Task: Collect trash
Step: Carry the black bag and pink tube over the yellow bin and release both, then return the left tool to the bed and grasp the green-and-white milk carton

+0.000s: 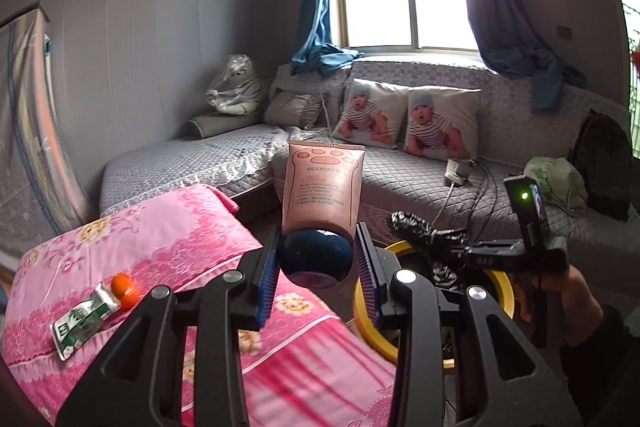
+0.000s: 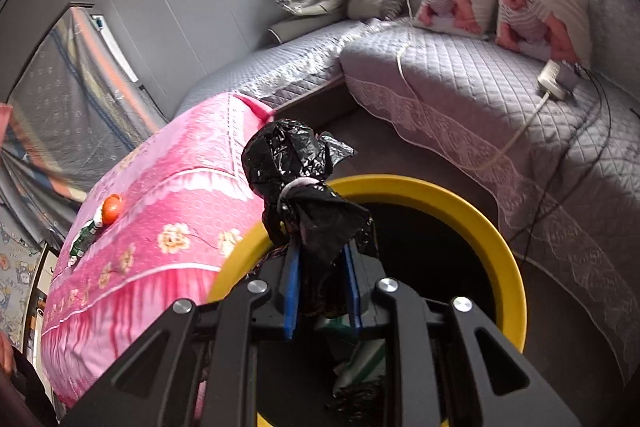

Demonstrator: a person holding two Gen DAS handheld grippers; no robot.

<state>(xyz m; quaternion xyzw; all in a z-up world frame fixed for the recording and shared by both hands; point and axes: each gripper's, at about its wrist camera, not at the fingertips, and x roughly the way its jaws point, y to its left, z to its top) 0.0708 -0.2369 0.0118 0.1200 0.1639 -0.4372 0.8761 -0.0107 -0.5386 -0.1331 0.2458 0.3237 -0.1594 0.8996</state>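
Fingers of my left gripper (image 1: 316, 263) are partly closed on the dark cap of a pink tube (image 1: 323, 183), which stands up beyond the tips. On my right gripper (image 2: 320, 255) I see them pinched tight on a black bag (image 2: 296, 167), directly over the yellow-rimmed bin (image 2: 472, 223).

"BODORME" on pink tube (image 1: 322, 183)

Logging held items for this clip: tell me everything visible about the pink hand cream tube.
The pink hand cream tube is soft plastic with a paw print and printed text, its flat crimped end up and its round dark cap down. It stands nearly upright, clamped at the cap between the blue pads of the left gripper, in the air beyond the pink floral quilt.
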